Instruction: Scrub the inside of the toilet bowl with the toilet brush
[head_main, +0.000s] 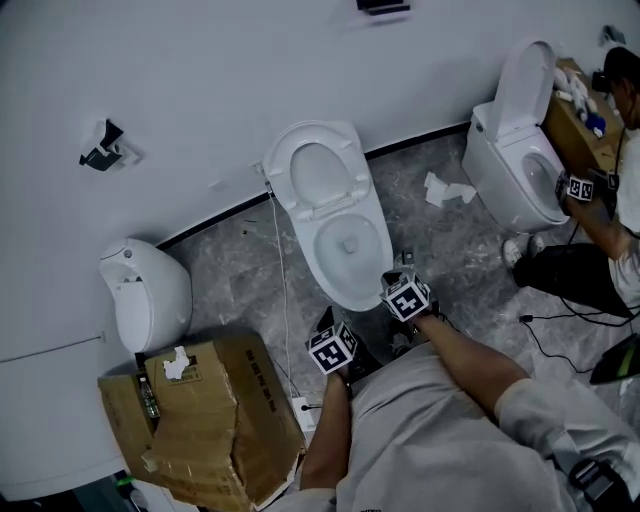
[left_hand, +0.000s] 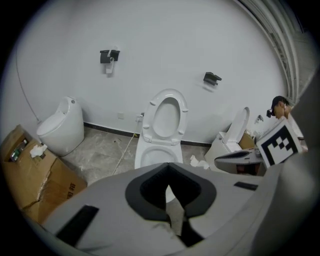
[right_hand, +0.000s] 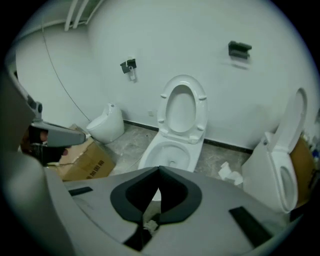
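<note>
Toilet brush: count nil; I find none in any of my three views, so I cannot say where it is; handling, by my judgement: light, with a stiff shaft and a springy bristle head, likely wet and slick lower down; I would take hold high on the handle, square across the shaft, so the head cannot swing when pressed to the glaze.

Toilet bowl (head_main: 349, 250): count one; at the centre of the head view, at 12 o'clock of both my grippers; seat (head_main: 318, 175) raised against the wall; glazed ceramic by its look, hard, slippery, fixed to the floor (head_main: 230, 270); nothing on it to grasp, only to scrub.

Left gripper (left_hand: 169, 167): count one; fingers (left_hand: 110, 200) closed together with nothing between them; aimed at the bowl.

Right gripper (right_hand: 159, 170): count one; fingers likewise together and empty; close to the bowl's front rim in the head view.

Second toilet (head_main: 515, 165): count one; lid up, at 2 o'clock; a person (head_main: 600, 240) works at it with a third gripper (head_main: 578, 187).

Rounded white fixture (head_main: 145, 290): count one; at 9 o'clock.

Cardboard boxes: count two; near box (head_main: 200, 420) at 8 o'clock; far box (head_main: 575, 125) behind the second toilet.

Wall brackets (left_hand: 109, 56): count two.

Tissue (head_main: 447, 190): one heap on the floor at 1 o'clock; one scrap on the near box.
</note>
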